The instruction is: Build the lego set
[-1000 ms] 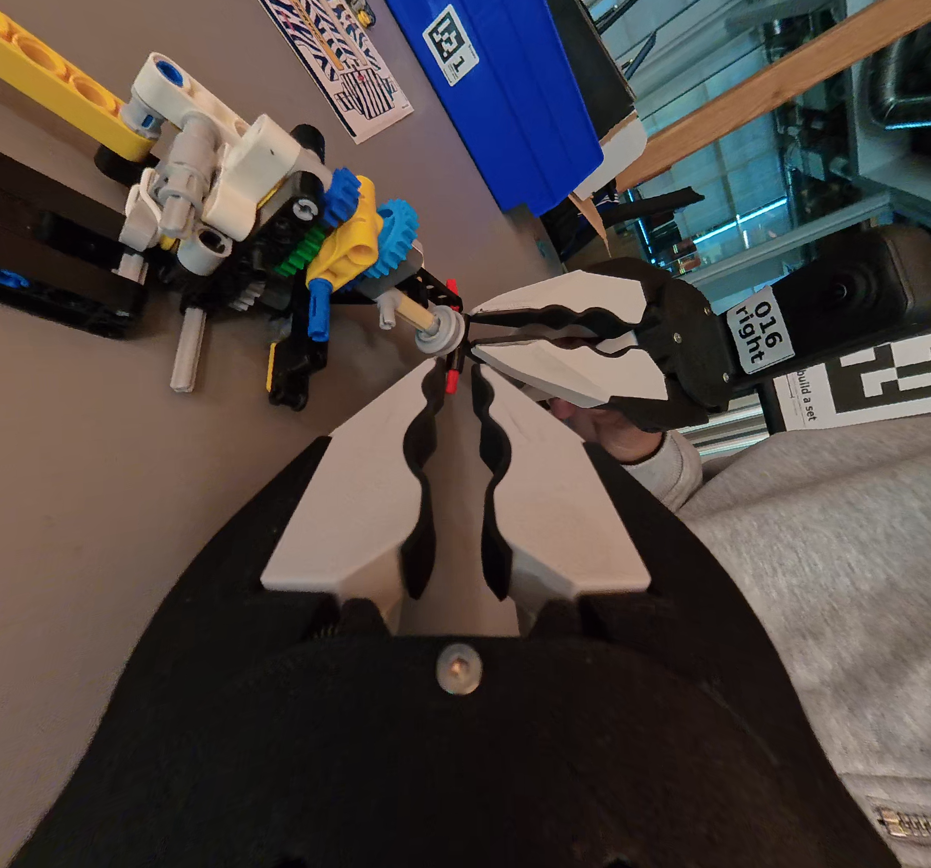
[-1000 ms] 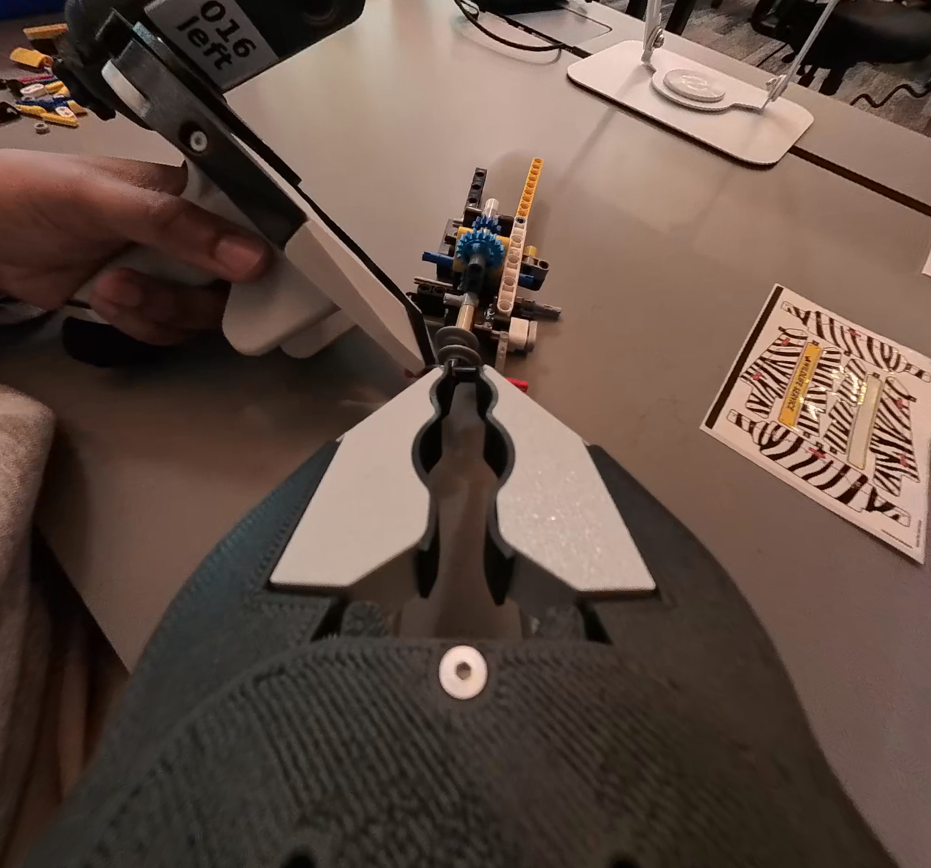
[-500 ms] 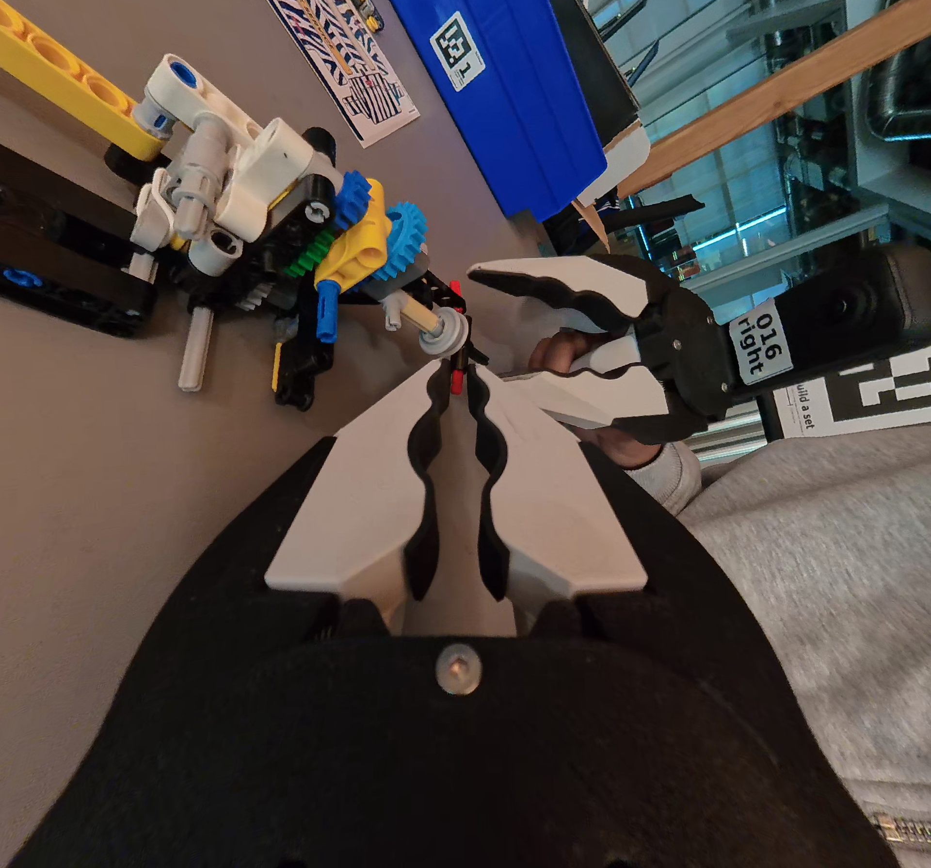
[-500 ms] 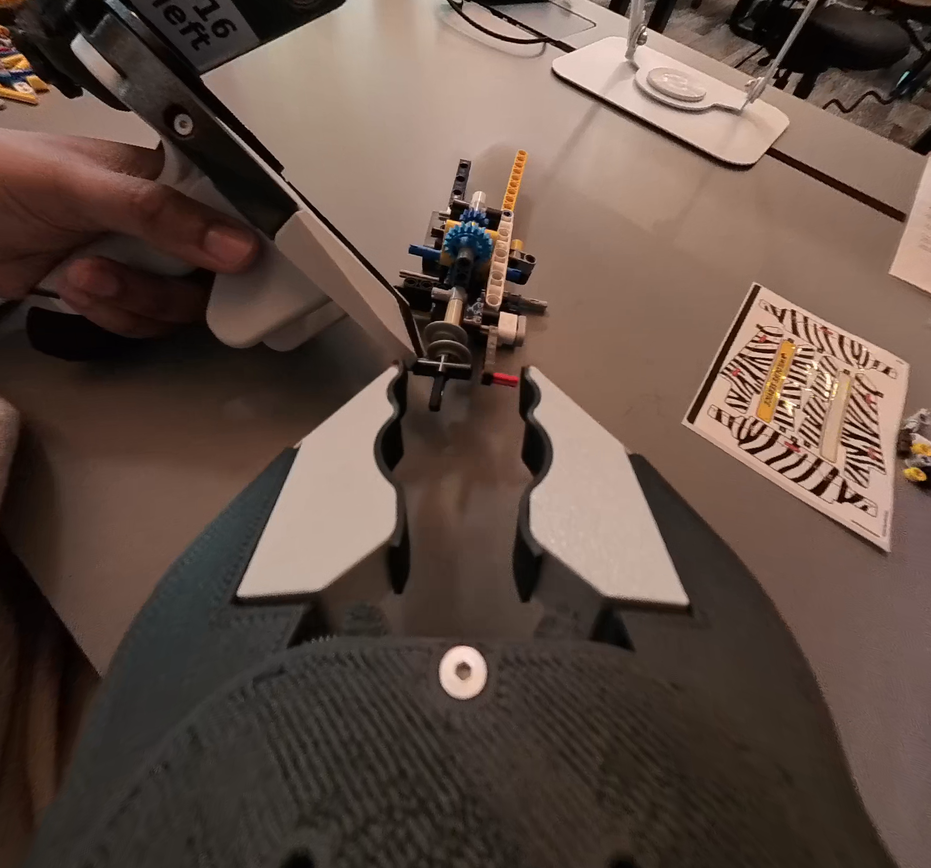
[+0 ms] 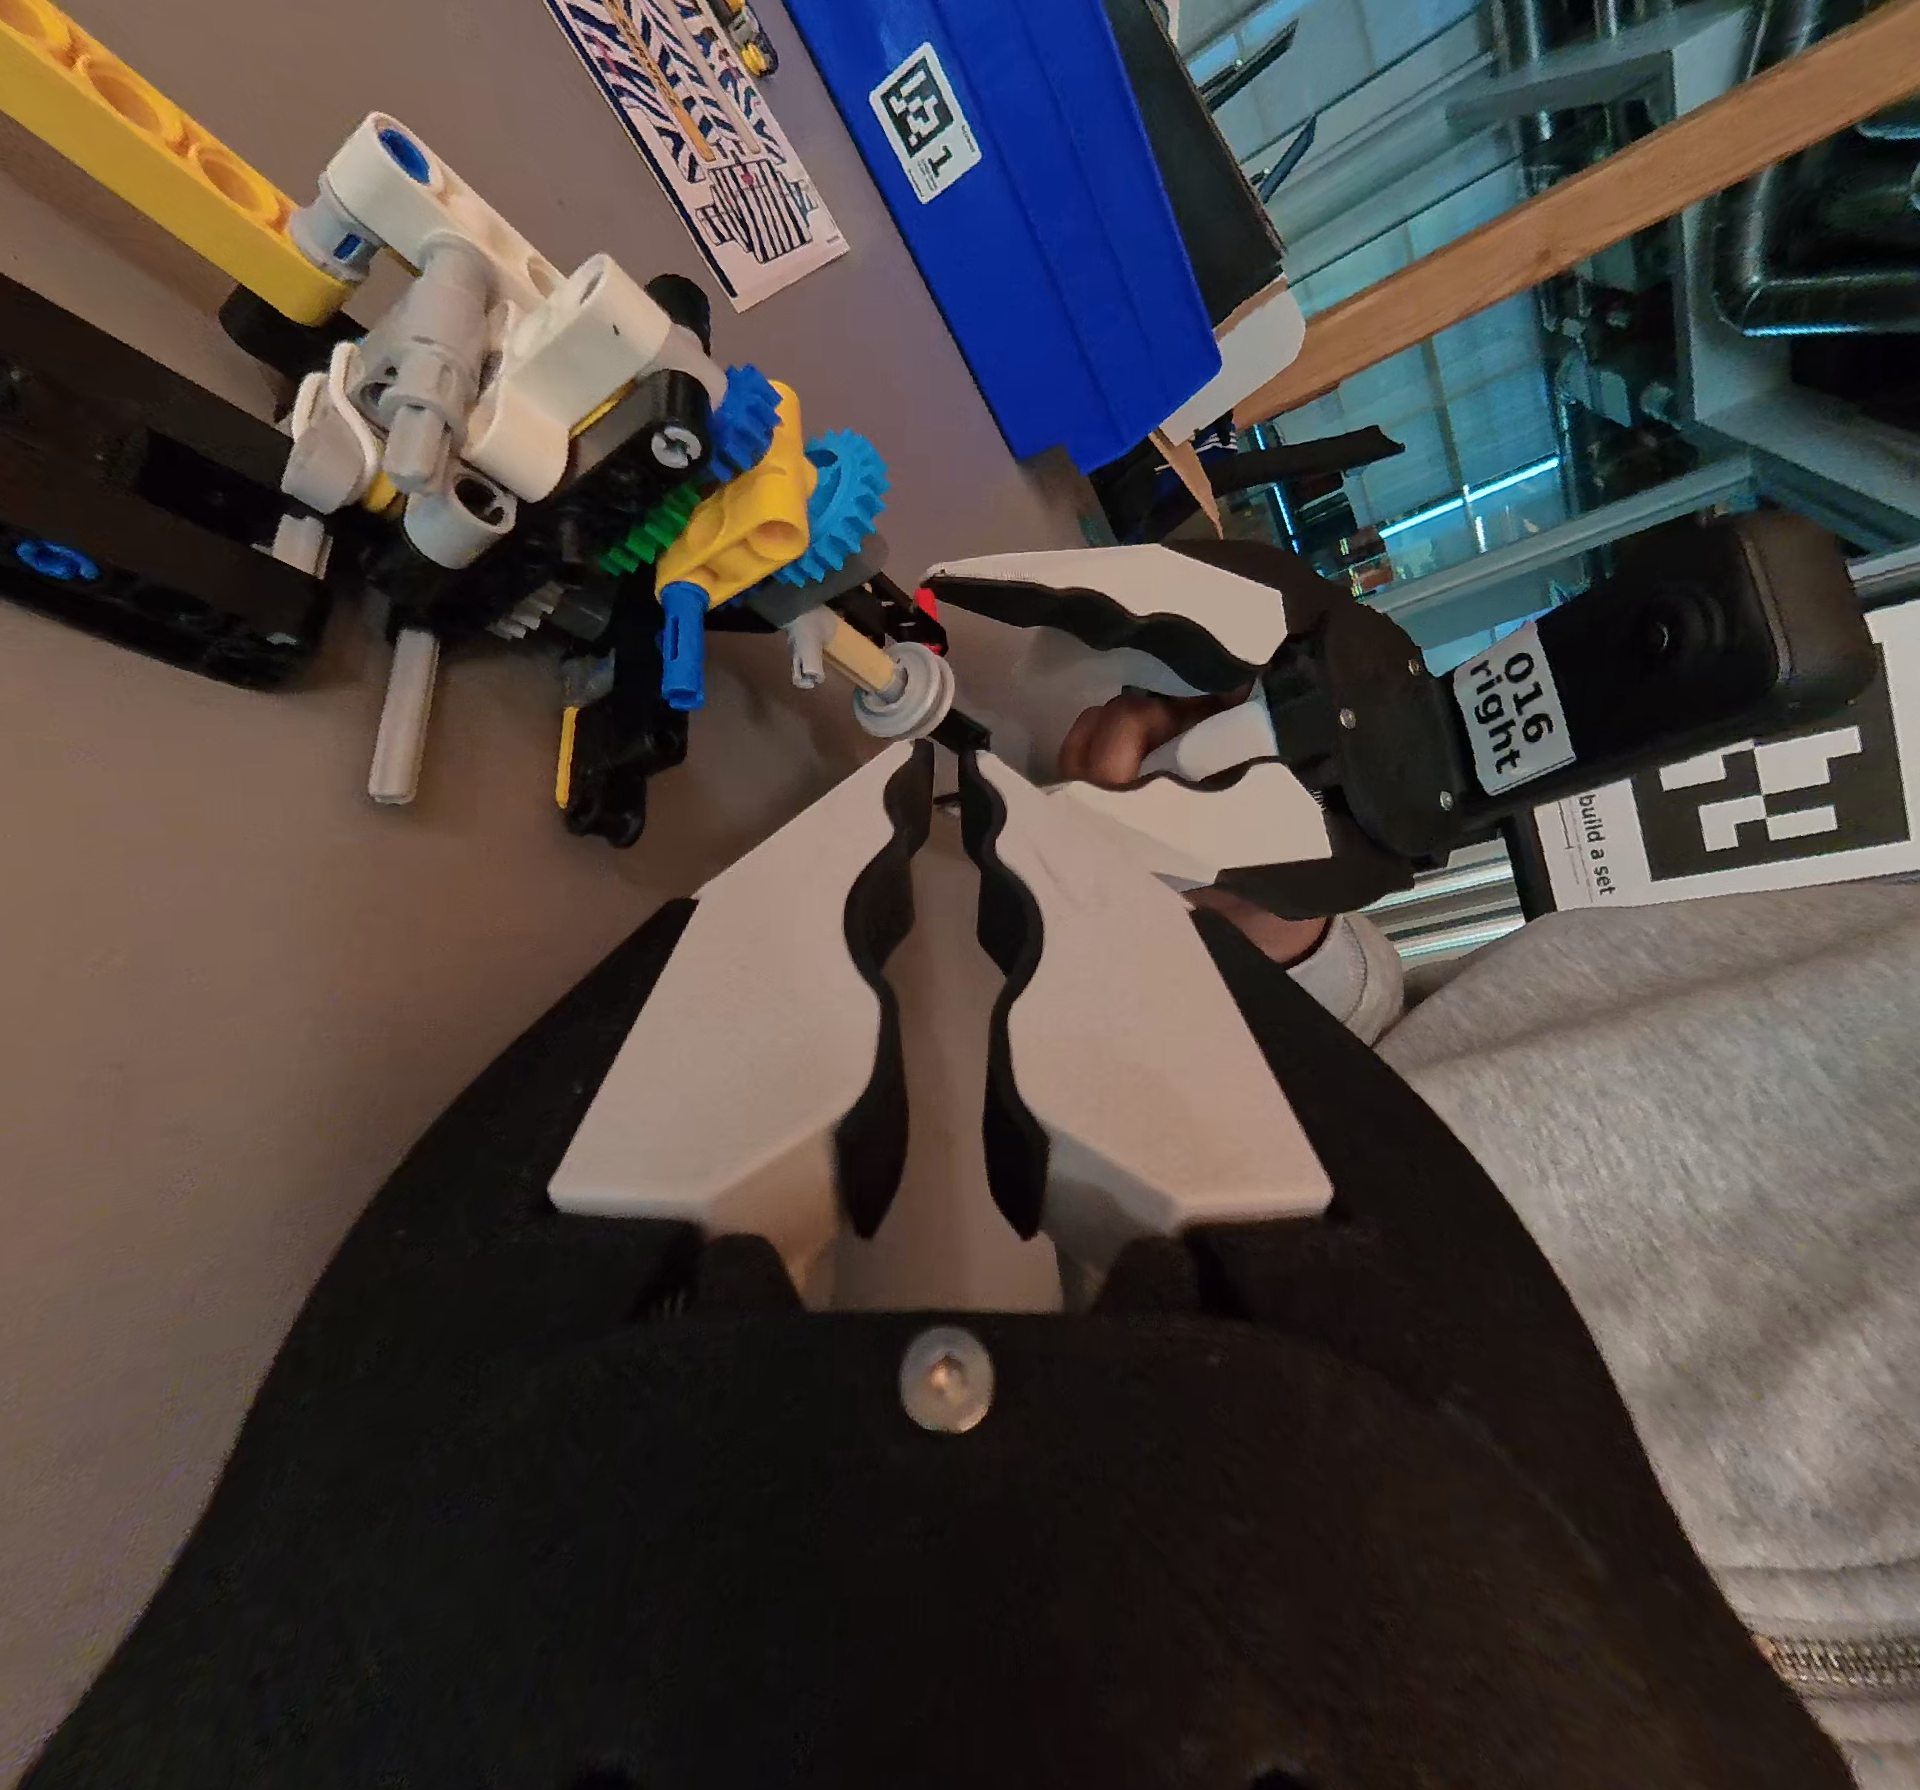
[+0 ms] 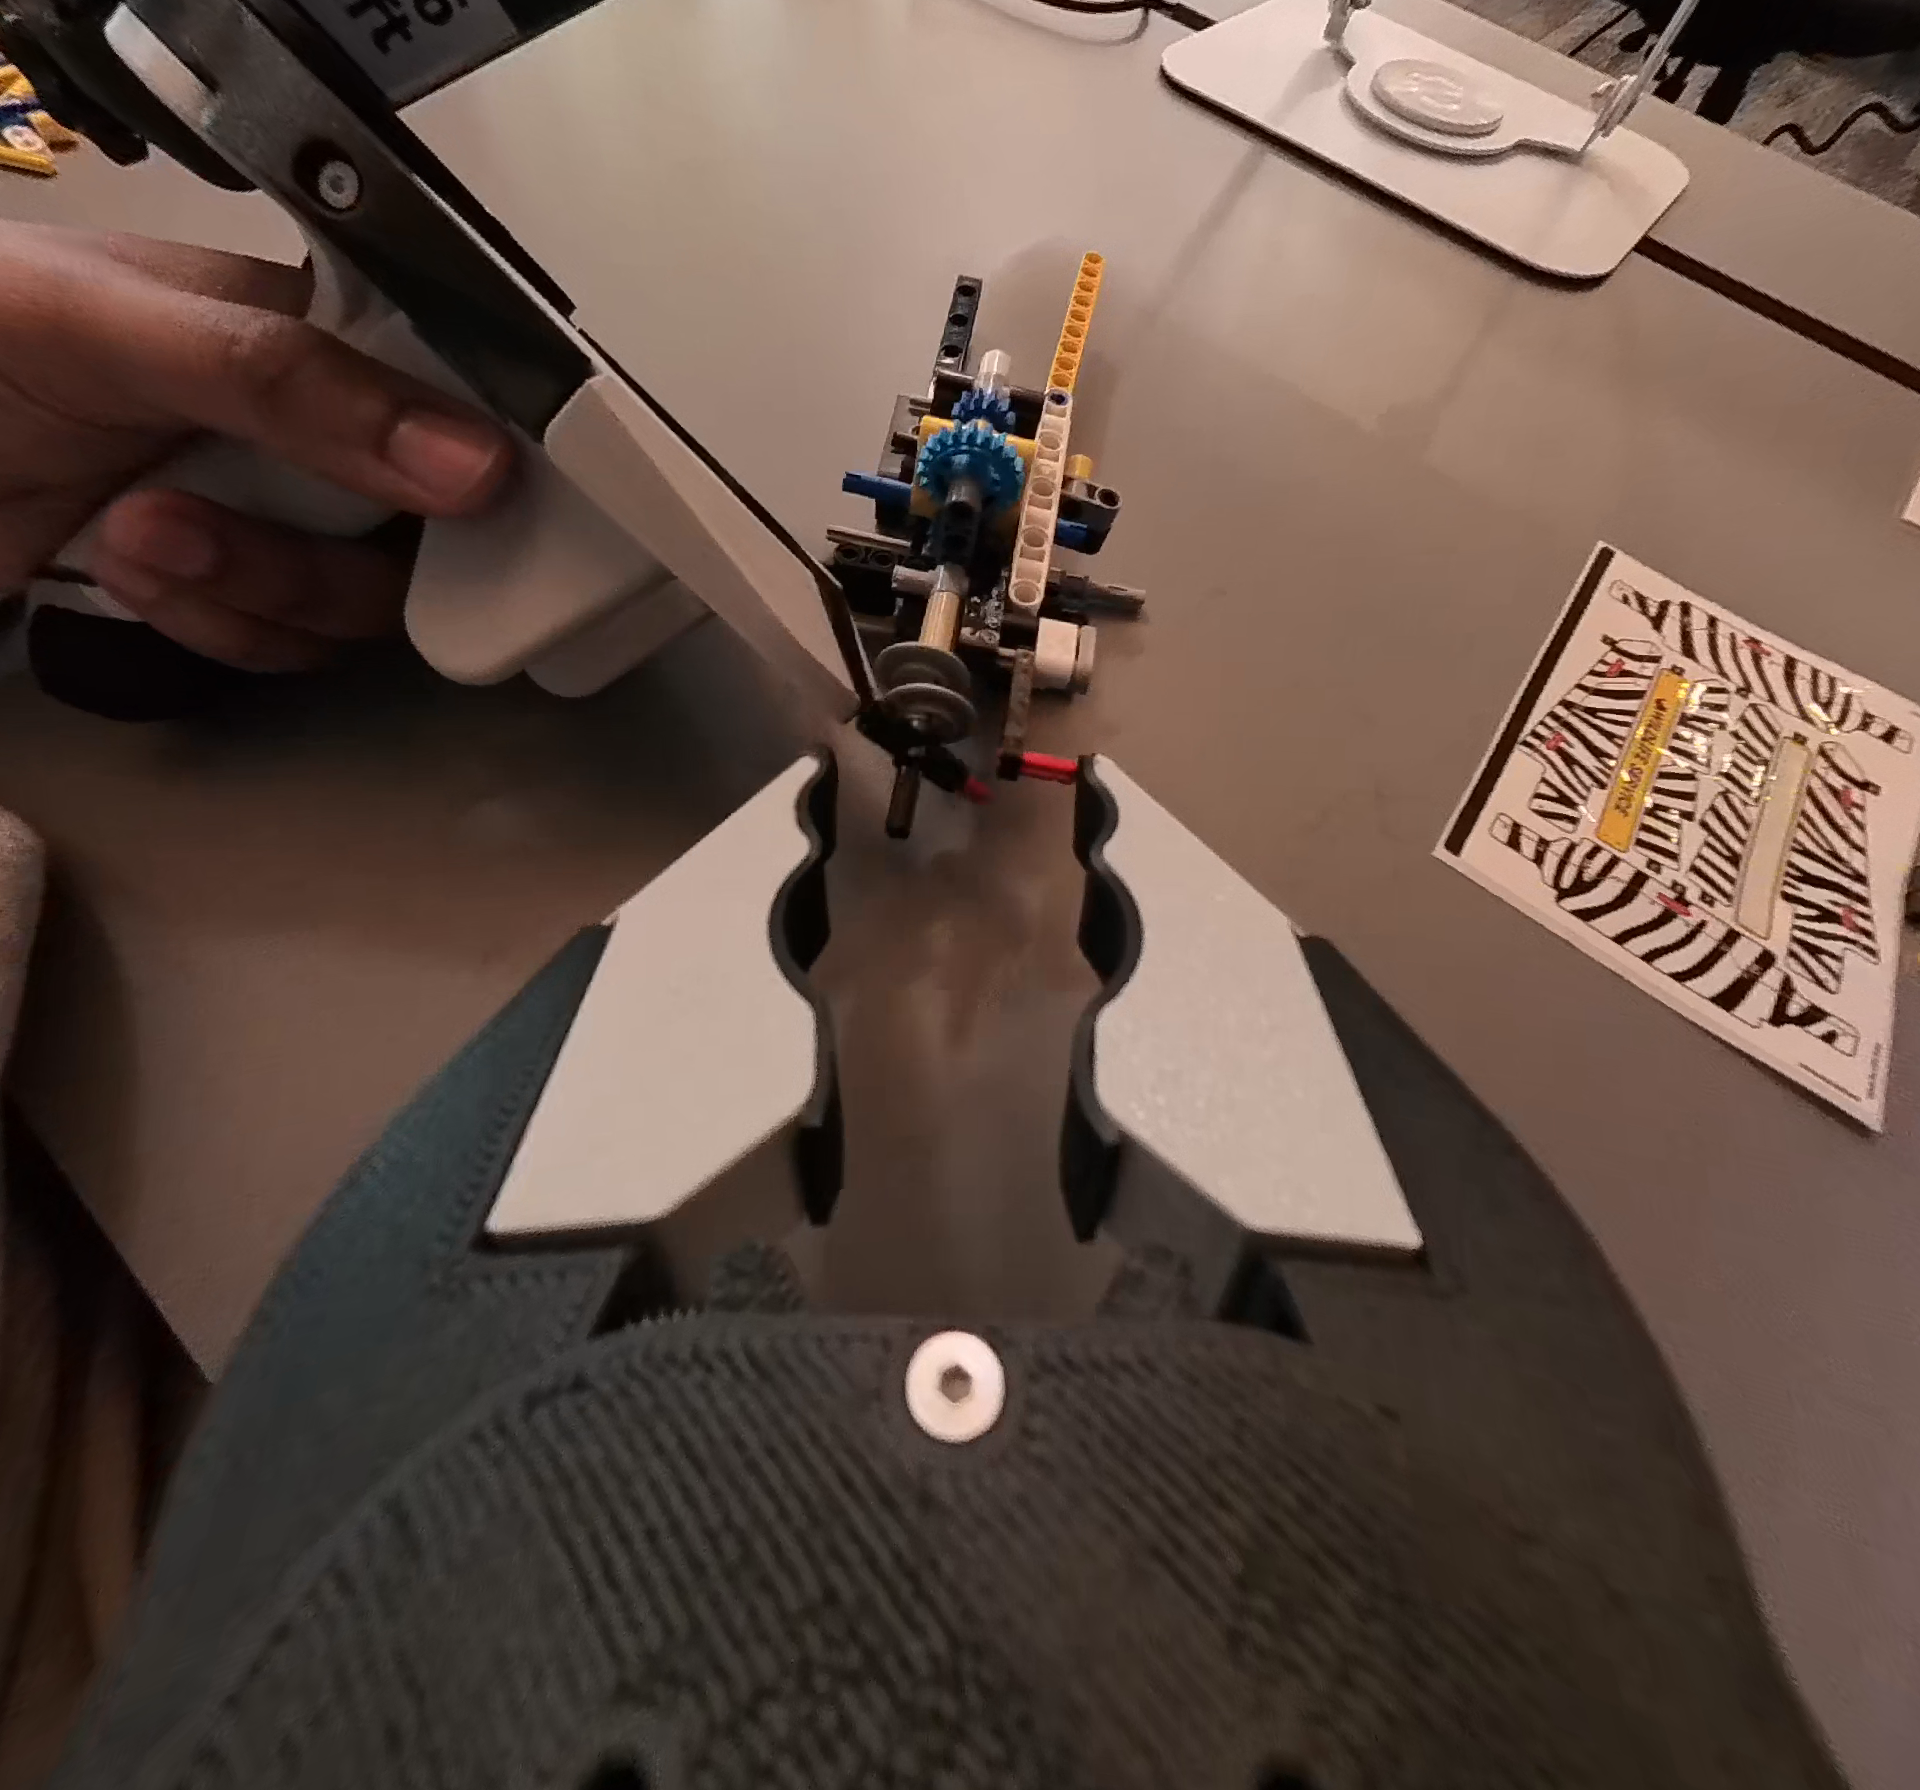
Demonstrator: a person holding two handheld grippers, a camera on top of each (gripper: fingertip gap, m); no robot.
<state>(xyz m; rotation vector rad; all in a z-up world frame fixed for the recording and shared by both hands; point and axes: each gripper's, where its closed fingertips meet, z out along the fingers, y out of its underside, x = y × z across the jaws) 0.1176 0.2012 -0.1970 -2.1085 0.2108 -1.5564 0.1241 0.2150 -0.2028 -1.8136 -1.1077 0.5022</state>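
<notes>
The partly built lego model (image 6: 987, 514), with black and yellow beams, blue gears and a tan axle, lies on the grey table (image 6: 727, 182). It also shows in the left wrist view (image 5: 540, 452). A grey bush (image 6: 925, 686) sits at the axle's near end. My left gripper (image 5: 940, 758) is shut on a small black connector (image 6: 902, 790) at that end; its tip also shows in the right wrist view (image 6: 854, 701). My right gripper (image 6: 951, 769) is open and empty, just short of the connector, one finger on each side. It also shows in the left wrist view (image 5: 997, 691).
A zebra-striped sticker sheet (image 6: 1704, 826) lies to the right of the model. A white stand base (image 6: 1423, 99) sits at the far right. A blue box (image 5: 1018, 161) stands beyond the sheet. Loose pieces (image 6: 21, 130) lie at the far left. Less than 4 cm separates the two grippers' tips.
My right gripper has opened, let go of the axle end and drawn back a little. My left gripper has stayed shut at the axle's end.
</notes>
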